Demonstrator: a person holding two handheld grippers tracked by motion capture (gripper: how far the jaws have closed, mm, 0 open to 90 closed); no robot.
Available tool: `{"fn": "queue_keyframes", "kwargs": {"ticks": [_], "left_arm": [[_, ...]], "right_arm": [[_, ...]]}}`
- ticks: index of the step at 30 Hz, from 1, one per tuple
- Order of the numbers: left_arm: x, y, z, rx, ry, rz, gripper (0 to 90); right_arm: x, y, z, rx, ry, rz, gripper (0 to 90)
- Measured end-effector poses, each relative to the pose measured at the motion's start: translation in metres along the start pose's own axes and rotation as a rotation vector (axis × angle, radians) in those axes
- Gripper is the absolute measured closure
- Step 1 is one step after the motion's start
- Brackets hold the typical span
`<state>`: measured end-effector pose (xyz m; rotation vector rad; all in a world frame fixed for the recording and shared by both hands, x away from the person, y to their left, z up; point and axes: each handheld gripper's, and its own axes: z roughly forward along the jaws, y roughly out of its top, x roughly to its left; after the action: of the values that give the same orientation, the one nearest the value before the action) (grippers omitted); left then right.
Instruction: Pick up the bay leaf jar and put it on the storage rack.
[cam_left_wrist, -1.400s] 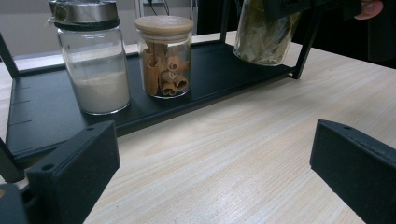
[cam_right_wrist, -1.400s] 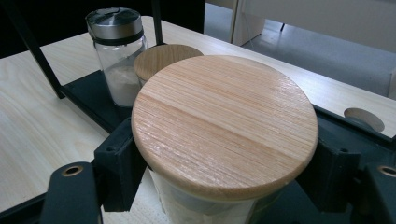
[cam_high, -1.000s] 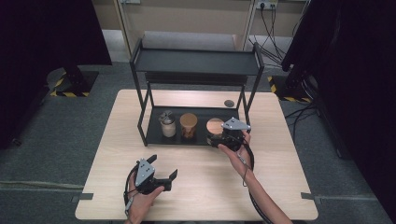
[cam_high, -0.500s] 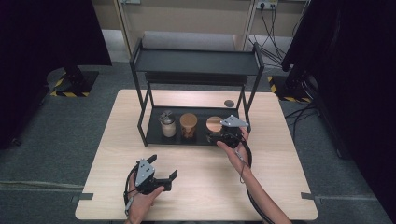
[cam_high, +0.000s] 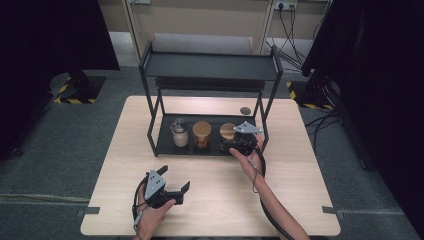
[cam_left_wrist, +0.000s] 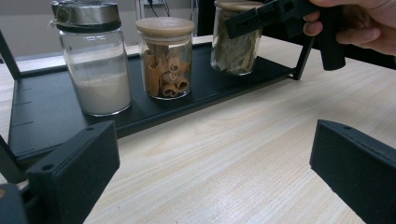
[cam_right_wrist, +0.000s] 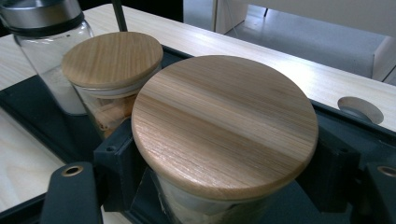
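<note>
The jar of bay leaves (cam_right_wrist: 224, 135) stood at the right end of the black rack's lower tray (cam_high: 165, 147), on the table (cam_high: 215, 200). The right gripper (cam_high: 235, 145) had its jaws closed on the jar's glass body just under the lid, one jaw on either side.

The right gripper view gave the lid from above: a round wooden disc, pale with brown grain streaks, overhanging the glass. The left gripper view gave what that view hid: the clear wall and the grey-green leaves (cam_left_wrist: 233, 51) packed upright inside, with the right gripper at the jar's upper part and a hand behind it.

Just beside it stood the cinnamon jar (cam_left_wrist: 165, 58), wooden-lidded, with curled bark sticks inside. Beyond that stood a metal-capped jar (cam_left_wrist: 95, 65), about half full of white powder.

The left gripper (cam_high: 172, 187) rested near the table's front edge, well apart from the rack, its jaws wide open and holding nothing. The high view alone showed the rack's upper shelf (cam_high: 210, 65).
</note>
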<state>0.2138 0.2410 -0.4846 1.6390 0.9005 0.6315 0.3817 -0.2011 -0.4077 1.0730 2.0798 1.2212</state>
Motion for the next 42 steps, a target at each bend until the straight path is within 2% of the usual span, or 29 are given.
{"fn": "queue_keyframes", "kwargs": {"ticks": [15,31,42], "left_arm": [[0.000,0.000,0.001,0.008,-0.008,0.001,1.1],[-0.002,-0.003,0.008,0.038,-0.020,-0.003,1.1],[-0.003,-0.003,0.008,0.036,-0.017,0.005,1.1]], "right_arm": [[0.000,-0.001,0.014,0.012,-0.014,0.007,26.3],[0.000,-0.002,0.018,0.019,-0.017,0.010,26.3],[0.001,-0.004,0.020,0.023,-0.020,0.013,26.3]]}}
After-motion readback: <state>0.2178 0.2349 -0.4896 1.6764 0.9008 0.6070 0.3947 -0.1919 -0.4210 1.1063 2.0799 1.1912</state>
